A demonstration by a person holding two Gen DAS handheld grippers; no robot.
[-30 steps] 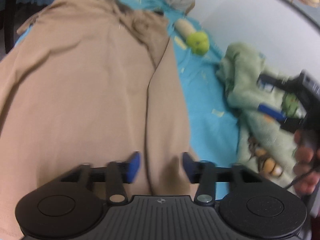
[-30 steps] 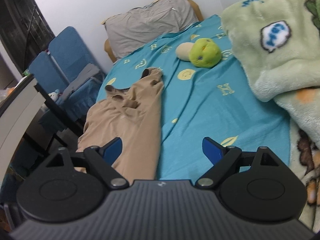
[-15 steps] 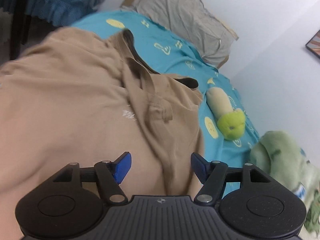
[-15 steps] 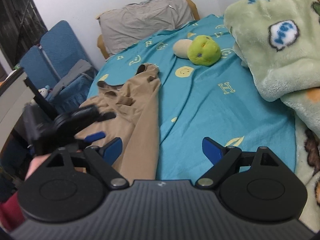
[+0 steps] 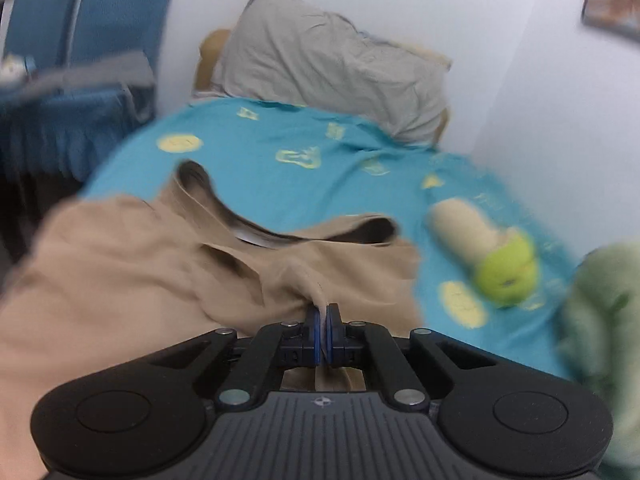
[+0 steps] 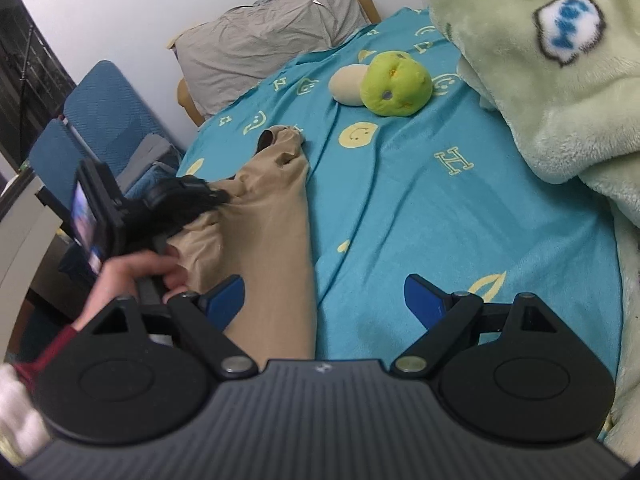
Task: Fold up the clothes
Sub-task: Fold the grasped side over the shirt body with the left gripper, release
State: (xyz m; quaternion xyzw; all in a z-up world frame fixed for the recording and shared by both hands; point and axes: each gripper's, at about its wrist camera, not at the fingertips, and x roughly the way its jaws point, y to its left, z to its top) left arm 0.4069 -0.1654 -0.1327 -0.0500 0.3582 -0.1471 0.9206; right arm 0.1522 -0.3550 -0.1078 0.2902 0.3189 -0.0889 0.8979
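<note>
1. We cannot read the left wrist view sharply: it is blurred throughout, so the print on the blue bedsheet (image 5: 320,148) and the framed picture (image 5: 612,4) cut off at the upper right are hard to make out.
2. The tan garment (image 5: 132,280) runs out of the frame at lower left in that view, and the gripper body hides its near edge; we cannot tell what kind of garment it is.
3. In the right wrist view, the left gripper (image 6: 188,200) appears at centre left as a dark, smeared shape, so its tips cannot be made out there. The hand (image 6: 132,276) holding it shows, with a red cuff below.
4. Only the right wrist view shows that hand, a blue chair (image 6: 104,120) at the left edge, and the printed face on the green fleece blanket (image 6: 560,60) at upper right. Only the left wrist view shows the framed picture.
5. Both views show the grey pillow (image 6: 264,44) at the top and the green plush toy (image 6: 396,84) lying on the sheet.
6. In the left wrist view, the left gripper (image 5: 323,320) has its jaws pressed together on a pinched ridge of the tan garment, at lower centre.
7. The right gripper (image 6: 324,304) stands wide apart with nothing held; the garment's right edge lies between its fingers, under the left one, at lower centre.
</note>
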